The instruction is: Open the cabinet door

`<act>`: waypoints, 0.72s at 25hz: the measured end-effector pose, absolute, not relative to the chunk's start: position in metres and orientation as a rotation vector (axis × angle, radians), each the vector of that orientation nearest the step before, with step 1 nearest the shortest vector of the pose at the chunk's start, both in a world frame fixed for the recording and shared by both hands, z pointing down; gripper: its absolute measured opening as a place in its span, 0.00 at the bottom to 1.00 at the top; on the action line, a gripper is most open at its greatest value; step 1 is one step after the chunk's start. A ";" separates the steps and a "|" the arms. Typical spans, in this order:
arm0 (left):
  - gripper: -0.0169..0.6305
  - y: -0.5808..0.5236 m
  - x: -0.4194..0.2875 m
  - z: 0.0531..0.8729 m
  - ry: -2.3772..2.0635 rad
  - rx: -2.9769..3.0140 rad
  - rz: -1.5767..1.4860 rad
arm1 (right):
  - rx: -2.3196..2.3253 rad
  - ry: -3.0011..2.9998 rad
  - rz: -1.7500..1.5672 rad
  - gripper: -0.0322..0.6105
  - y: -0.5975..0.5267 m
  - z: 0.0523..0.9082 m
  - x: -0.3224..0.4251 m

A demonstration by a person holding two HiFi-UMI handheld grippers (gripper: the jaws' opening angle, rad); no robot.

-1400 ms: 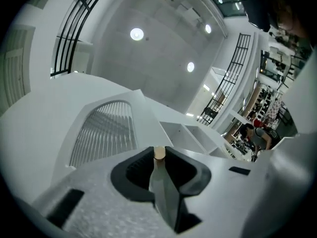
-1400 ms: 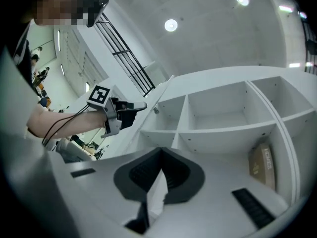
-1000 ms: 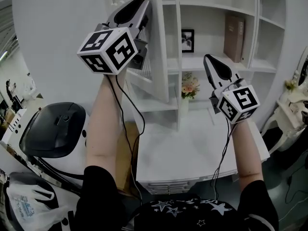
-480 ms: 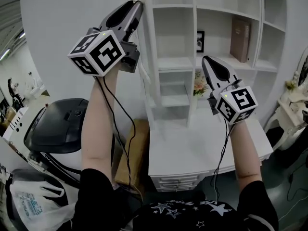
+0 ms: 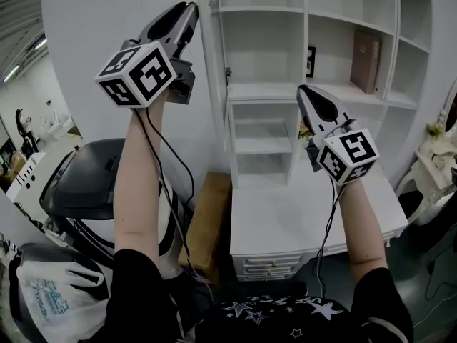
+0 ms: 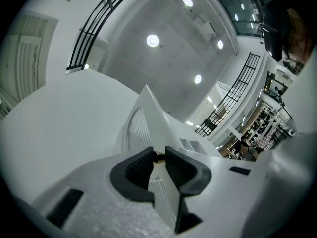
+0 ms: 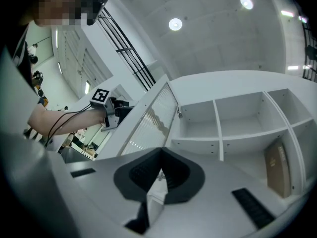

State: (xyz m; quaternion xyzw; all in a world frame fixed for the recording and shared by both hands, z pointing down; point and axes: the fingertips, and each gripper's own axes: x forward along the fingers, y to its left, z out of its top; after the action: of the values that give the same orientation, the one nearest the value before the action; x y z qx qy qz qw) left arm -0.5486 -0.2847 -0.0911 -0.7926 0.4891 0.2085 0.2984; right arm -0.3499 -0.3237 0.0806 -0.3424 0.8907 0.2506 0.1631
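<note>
Far left in the head view, a white plastic bag (image 5: 46, 299) lies low beside a dark-topped rounded machine (image 5: 82, 184). Above them my left arm reaches up. My left hand-held gripper (image 5: 187, 7) is clenched on the small knob (image 6: 157, 156) at the free edge of the cabinet door (image 5: 212, 84).

In the left gripper view the knob sits pinched between the two dark pads. The door's ribbed pane (image 6: 136, 128) runs away from the jaws, seen nearly edge-on. The door stands swung wide out from the white cabinet (image 5: 264, 91), so the compartments behind it are uncovered. The right gripper view agrees: the door is angled out to the left, with my left hand-held gripper at its outer edge.

Below the door a brown cardboard box (image 5: 208, 216) stands on the floor just beside the white desk (image 5: 285, 227).

Over the desk my right hand-held gripper (image 5: 305, 91) is raised, well apart from the door. Its jaws are clenched together with nothing between them.

Further right, a small framed picture (image 5: 311, 61) and a brown book (image 5: 366, 61) stand on the cabinet's shelves.
</note>
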 end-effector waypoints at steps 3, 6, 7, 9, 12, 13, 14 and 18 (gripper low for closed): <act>0.15 -0.283 -0.557 -0.092 1.322 -2.090 0.547 | -0.961 2.548 0.712 0.06 -0.320 0.082 -0.362; 0.14 -0.282 -0.562 -0.091 1.332 -2.067 0.517 | -0.957 2.556 0.710 0.06 -0.317 0.085 -0.372; 0.14 -0.282 -0.563 -0.090 1.332 -2.061 0.504 | -0.957 2.559 0.709 0.06 -0.316 0.086 -0.374; 0.14 -0.281 -0.563 -0.089 1.335 -2.052 0.499 | -0.958 2.562 0.707 0.06 -0.315 0.087 -0.376; 0.06 -0.273 -0.568 -0.089 1.366 -2.003 0.553 | -0.955 2.558 0.704 0.06 -0.316 0.086 -0.376; 0.04 -0.269 -0.571 -0.089 1.388 -1.973 0.566 | -0.952 2.556 0.703 0.06 -0.317 0.085 -0.376; 0.04 -0.267 -0.574 -0.087 1.412 -1.942 0.567 | -0.950 2.552 0.702 0.06 -0.319 0.083 -0.376; 0.04 -0.264 -0.577 -0.064 1.483 -1.881 0.509 | -0.922 2.540 0.670 0.06 -0.320 0.081 -0.378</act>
State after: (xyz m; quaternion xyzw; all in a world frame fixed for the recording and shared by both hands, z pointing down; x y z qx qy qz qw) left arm -0.5768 -0.2640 -0.0638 -0.7225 0.5697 0.1954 0.3394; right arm -0.3779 -0.3204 0.0810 -0.3259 0.8978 0.2368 0.1780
